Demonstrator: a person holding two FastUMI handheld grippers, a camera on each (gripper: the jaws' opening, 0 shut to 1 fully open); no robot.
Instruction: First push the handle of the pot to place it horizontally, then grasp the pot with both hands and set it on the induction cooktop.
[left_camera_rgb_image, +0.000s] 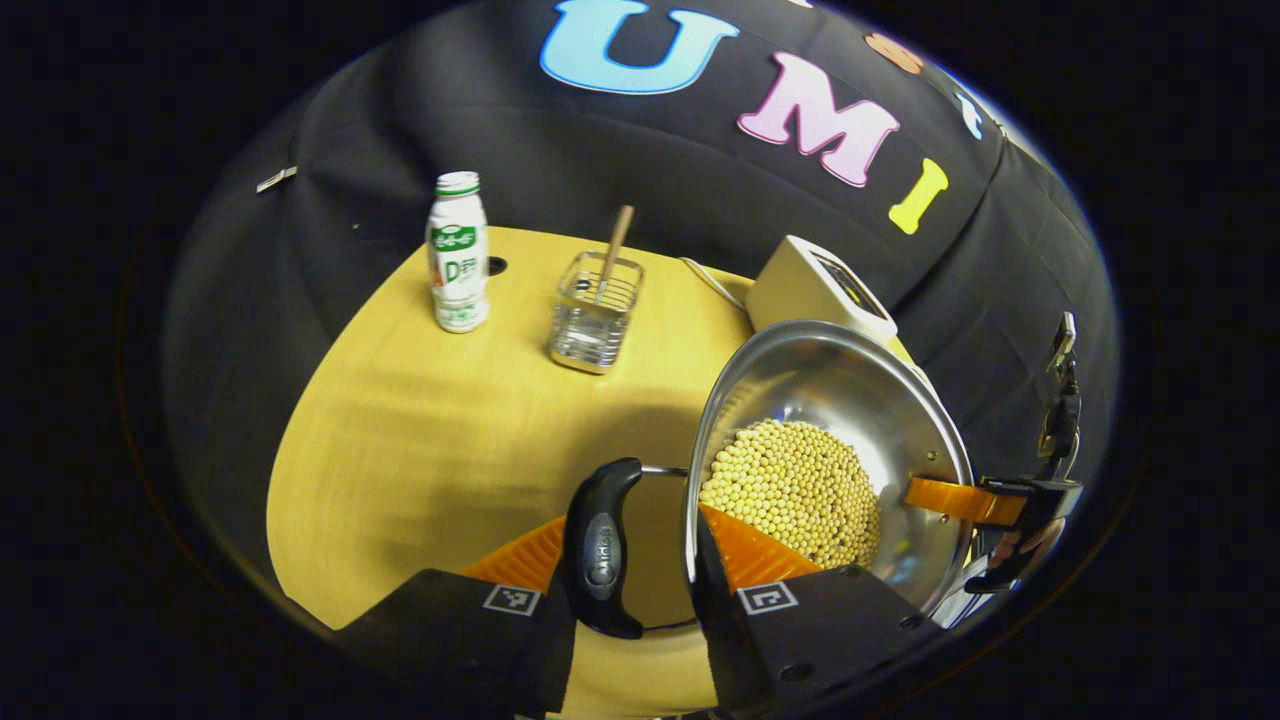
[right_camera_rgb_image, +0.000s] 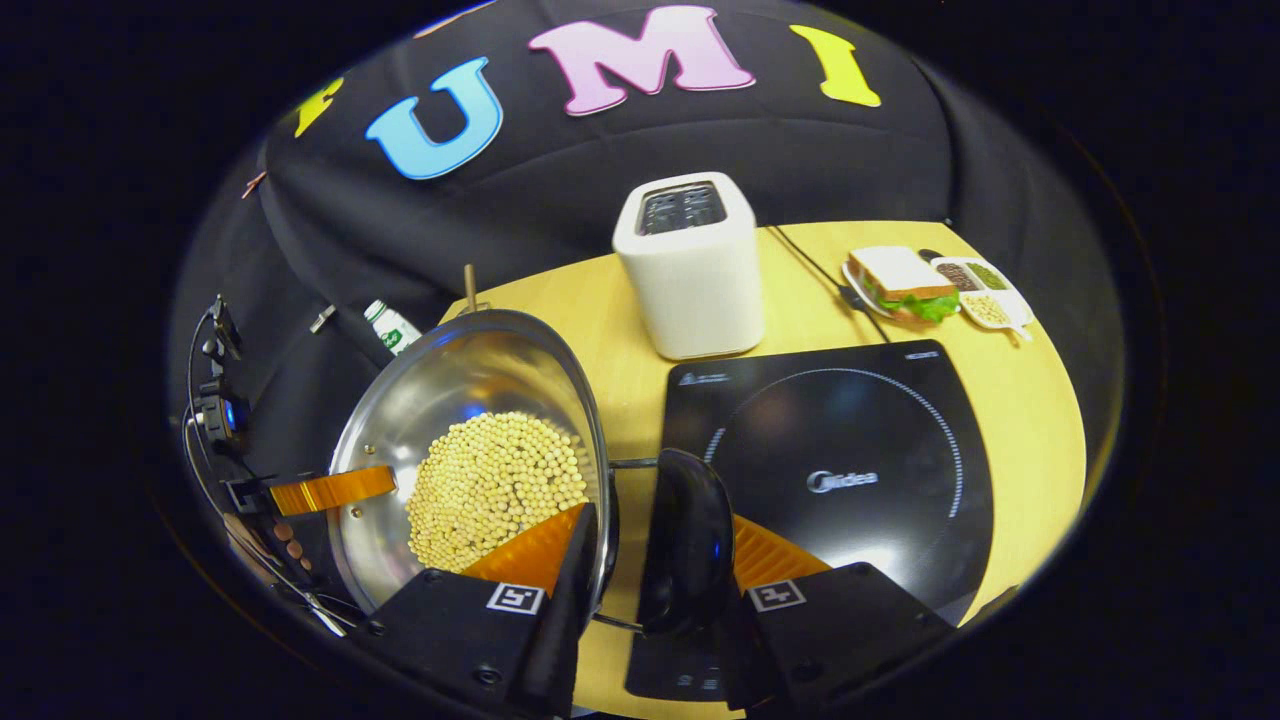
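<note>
Two grippers are gripping one pot between them, and I am holding one in each hand. My left gripper (left_camera_rgb_image: 640, 560) is sitting with one finger outside the near black handle (left_camera_rgb_image: 600, 545) and the other inside the pot (left_camera_rgb_image: 850, 400), so the handle and the steel rim are lying between the fingers; the fingers look pressed against them, clamped on that side. Across the bowl in the left gripper view, my right gripper (left_camera_rgb_image: 960, 500) is reaching in over the far rim.

My right gripper is showing the mirror of this in its own view: one finger is lying inside the pot (right_camera_rgb_image: 440, 400) against the rim, the other is outside the second black handle (right_camera_rgb_image: 690, 540), and both appear to be squeezing that handle and rim. My left gripper (right_camera_rgb_image: 330, 490) is showing at the opposite rim, with a hand (right_camera_rgb_image: 285, 540) behind it.

Many pale round beans (left_camera_rgb_image: 790, 490) are piling toward the lower side of the pot, which looks tilted in both views. The pot is sitting just left of the black cooktop (right_camera_rgb_image: 840, 470), beside it and not on it; I cannot tell whether its base is touching the yellow table (left_camera_rgb_image: 420, 420).

On the table a white toaster (right_camera_rgb_image: 690, 265) is standing behind the cooktop, a sandwich (right_camera_rgb_image: 900, 280) on a plate and a small divided dish (right_camera_rgb_image: 980, 290) are lying to its right, and a white bottle (left_camera_rgb_image: 458, 255) and a wire holder (left_camera_rgb_image: 595, 315) with a wooden stick are standing farther left.
</note>
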